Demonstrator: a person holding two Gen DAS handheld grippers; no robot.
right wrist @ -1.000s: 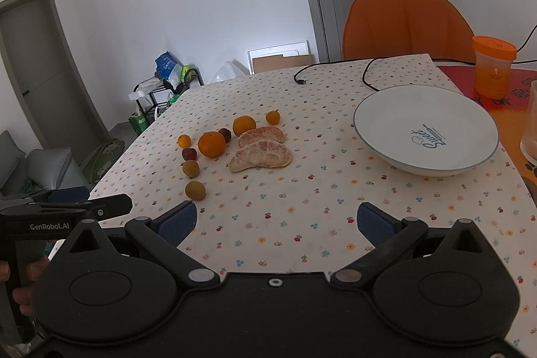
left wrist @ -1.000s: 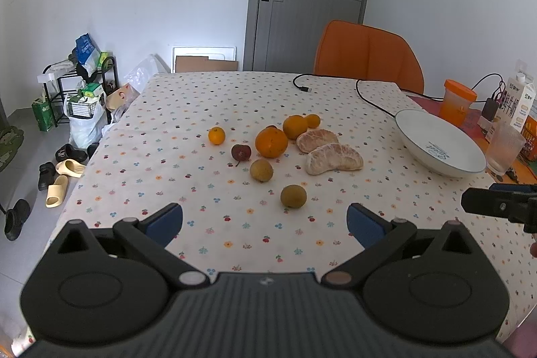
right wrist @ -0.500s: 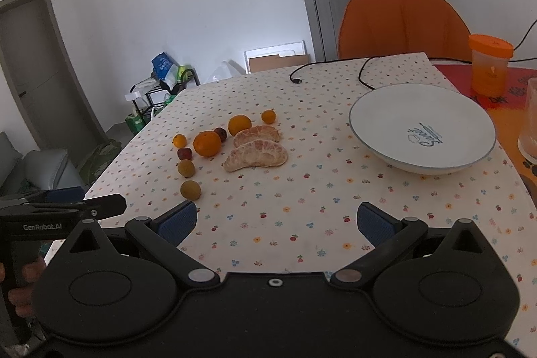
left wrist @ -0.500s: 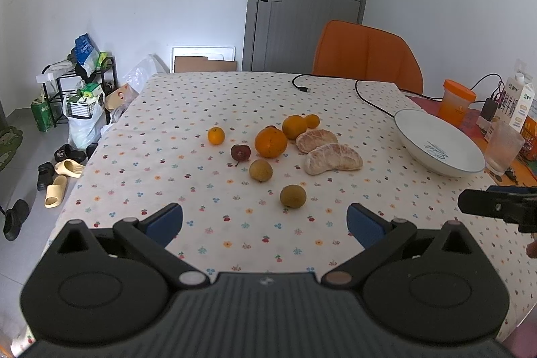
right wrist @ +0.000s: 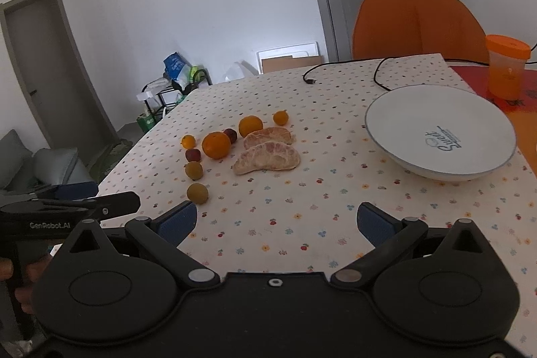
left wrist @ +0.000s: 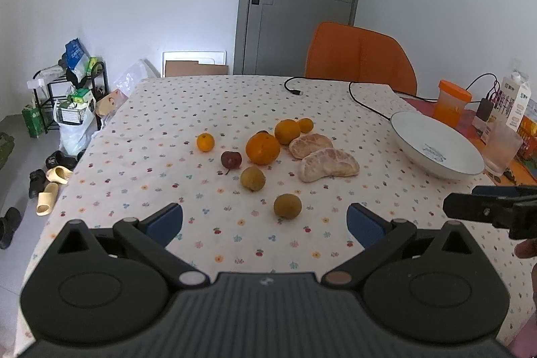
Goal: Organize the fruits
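Observation:
Fruits lie in a cluster mid-table: a large orange (left wrist: 262, 148) (right wrist: 216, 144), several smaller oranges, a dark red fruit (left wrist: 231, 159), two brownish-green fruits (left wrist: 287, 206) (right wrist: 197, 193), and two peeled pomelo pieces (left wrist: 329, 164) (right wrist: 267, 158). An empty white bowl (left wrist: 436, 153) (right wrist: 439, 136) stands to the right. My left gripper (left wrist: 265, 220) is open and empty, just short of the nearest brownish fruit. My right gripper (right wrist: 277, 218) is open and empty above bare tablecloth, between the fruits and the bowl.
A black cable (left wrist: 352, 89) lies at the far side. An orange-lidded jar (left wrist: 451, 103), milk carton (left wrist: 515, 99) and clear cup (left wrist: 503, 150) stand at the right. An orange chair (left wrist: 359, 56) is behind the table. Shoes and a rack sit on the floor at left.
The right gripper has drifted forward and slightly down toward the table; the fruits and bowl look larger. The left gripper has barely moved. Both stay open.

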